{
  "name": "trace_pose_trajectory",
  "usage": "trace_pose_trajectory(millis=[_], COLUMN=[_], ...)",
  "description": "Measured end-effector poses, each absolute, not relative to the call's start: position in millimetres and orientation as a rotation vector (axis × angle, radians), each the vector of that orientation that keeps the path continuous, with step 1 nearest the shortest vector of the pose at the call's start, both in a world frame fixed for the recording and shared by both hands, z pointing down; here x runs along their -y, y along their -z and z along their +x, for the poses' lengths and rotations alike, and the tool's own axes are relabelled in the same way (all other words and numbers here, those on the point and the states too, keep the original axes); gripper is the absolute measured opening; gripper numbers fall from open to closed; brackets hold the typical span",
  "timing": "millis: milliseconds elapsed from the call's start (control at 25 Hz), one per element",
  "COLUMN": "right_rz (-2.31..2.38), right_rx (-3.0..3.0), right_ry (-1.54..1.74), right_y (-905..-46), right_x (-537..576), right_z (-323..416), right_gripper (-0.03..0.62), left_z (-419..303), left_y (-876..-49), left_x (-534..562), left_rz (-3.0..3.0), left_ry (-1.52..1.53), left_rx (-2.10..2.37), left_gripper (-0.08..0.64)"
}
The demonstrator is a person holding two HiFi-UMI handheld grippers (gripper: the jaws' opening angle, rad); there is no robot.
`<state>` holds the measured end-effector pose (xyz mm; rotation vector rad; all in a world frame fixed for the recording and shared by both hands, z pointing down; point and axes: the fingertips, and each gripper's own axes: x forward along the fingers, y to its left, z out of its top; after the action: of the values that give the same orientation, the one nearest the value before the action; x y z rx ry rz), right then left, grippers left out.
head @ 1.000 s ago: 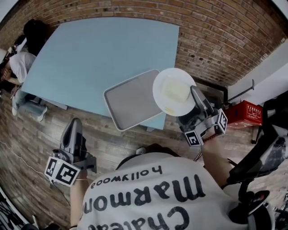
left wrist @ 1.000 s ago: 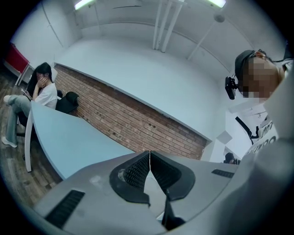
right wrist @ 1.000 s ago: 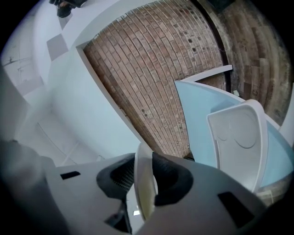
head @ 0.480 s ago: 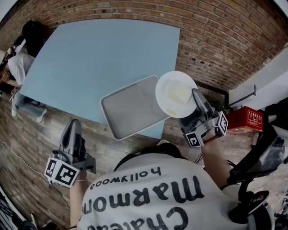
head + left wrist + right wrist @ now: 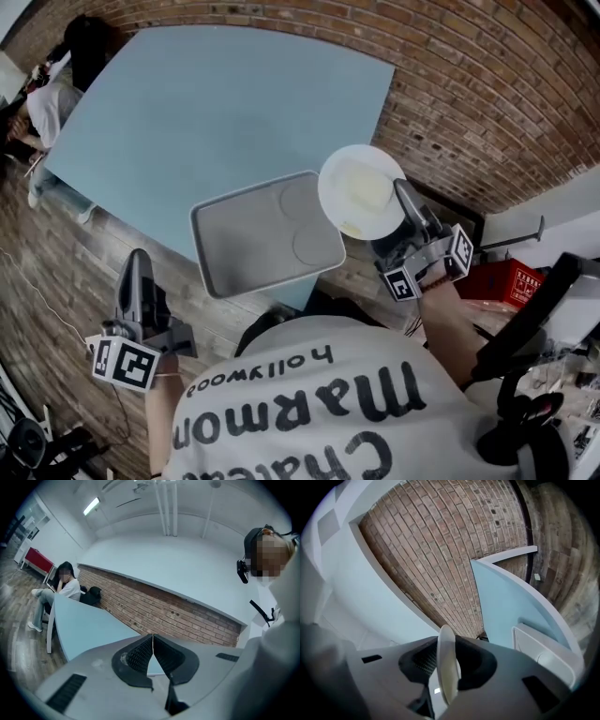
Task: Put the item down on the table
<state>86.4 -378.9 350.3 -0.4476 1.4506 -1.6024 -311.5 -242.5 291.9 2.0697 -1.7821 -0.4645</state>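
Observation:
A round white plate (image 5: 361, 190) hangs in the air past the near right corner of the pale blue table (image 5: 225, 112), its left edge over the tray. My right gripper (image 5: 401, 202) is shut on the plate's right rim. In the right gripper view the plate (image 5: 446, 665) shows edge-on, pinched between the jaws of my right gripper (image 5: 445, 667). My left gripper (image 5: 137, 272) hangs low at the left, off the table, over the wood floor. The left gripper view shows my left gripper (image 5: 152, 656) with its ribbed pads pressed together and nothing between them.
A grey compartment tray (image 5: 267, 232) lies at the table's near corner, partly over the edge. Brick flooring (image 5: 469, 103) lies to the right. A seated person (image 5: 52, 89) is at the table's far left end. A red box (image 5: 511, 281) stands by my right arm.
The view has shifted, so the table and tray sit more to the left. The plate stays in my right gripper, now slightly nearer the tray's corner. My left gripper has dropped a little.

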Motion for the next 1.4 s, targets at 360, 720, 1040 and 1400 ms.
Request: trace_pose_trajectory(millis=[360, 720, 1040, 1400], right_rz=[-0.347, -0.3, -0.249, -0.238], right_rx=[-1.476, -1.523, -1.559, -1.617], right_ry=[1.751, 1.871, 1.976, 2.02], right_y=[-374, -398, -424, -440], right_x=[415, 436, 455, 477], right_z=[88, 96, 71, 30], right_gripper=[0.087, 0.087, 0.087, 0.087], left_z=[-280, -249, -238, -254], left_y=[-295, -301, -322, -318], left_x=[223, 188, 140, 122], left_rz=[1.937, 1.803, 1.615, 1.52], left_ry=[0.442, 0.45, 0.442, 0.42], left_rx=[1.937, 2.083, 2.196, 2.282], left_gripper=[0.012, 0.012, 0.012, 0.012])
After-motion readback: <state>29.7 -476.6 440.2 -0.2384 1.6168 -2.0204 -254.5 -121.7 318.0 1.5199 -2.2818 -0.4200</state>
